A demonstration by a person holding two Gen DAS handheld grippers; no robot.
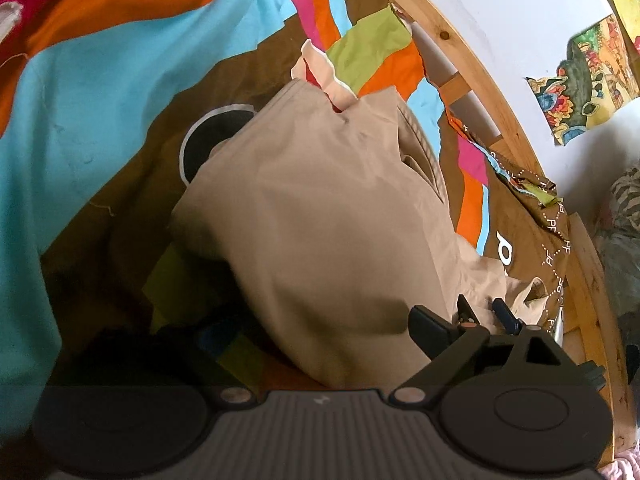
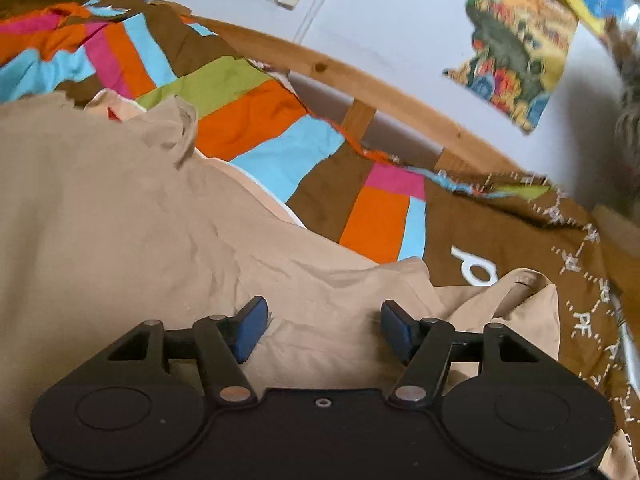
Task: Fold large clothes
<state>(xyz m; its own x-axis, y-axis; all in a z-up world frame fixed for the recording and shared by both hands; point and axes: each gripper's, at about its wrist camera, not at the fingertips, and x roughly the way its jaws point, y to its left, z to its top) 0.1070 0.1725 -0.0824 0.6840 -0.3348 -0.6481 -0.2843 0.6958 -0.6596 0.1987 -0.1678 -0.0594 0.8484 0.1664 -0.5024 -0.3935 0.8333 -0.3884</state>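
I hold a claw in each hand above a bed spread with a patchwork cover (image 2: 256, 120) of orange, blue, pink, green and brown. A large beige garment (image 1: 320, 220) lies bunched on the cover, partly folded over itself, with a peach and red lining (image 1: 324, 76) showing at its far end. My right claw (image 2: 324, 330) hovers low over the near part of the beige cloth, its blue pads (image 2: 250, 328) standing well apart with nothing pressed between them. My left claw (image 1: 288, 332) is spread wide; only one of its fingers (image 1: 430, 326) shows clearly, beside the garment's near edge, gripping nothing. A wooden bed rail (image 2: 360, 76) runs behind the cover, against a white wall (image 2: 400, 12) with colourful pictures (image 2: 516, 40).
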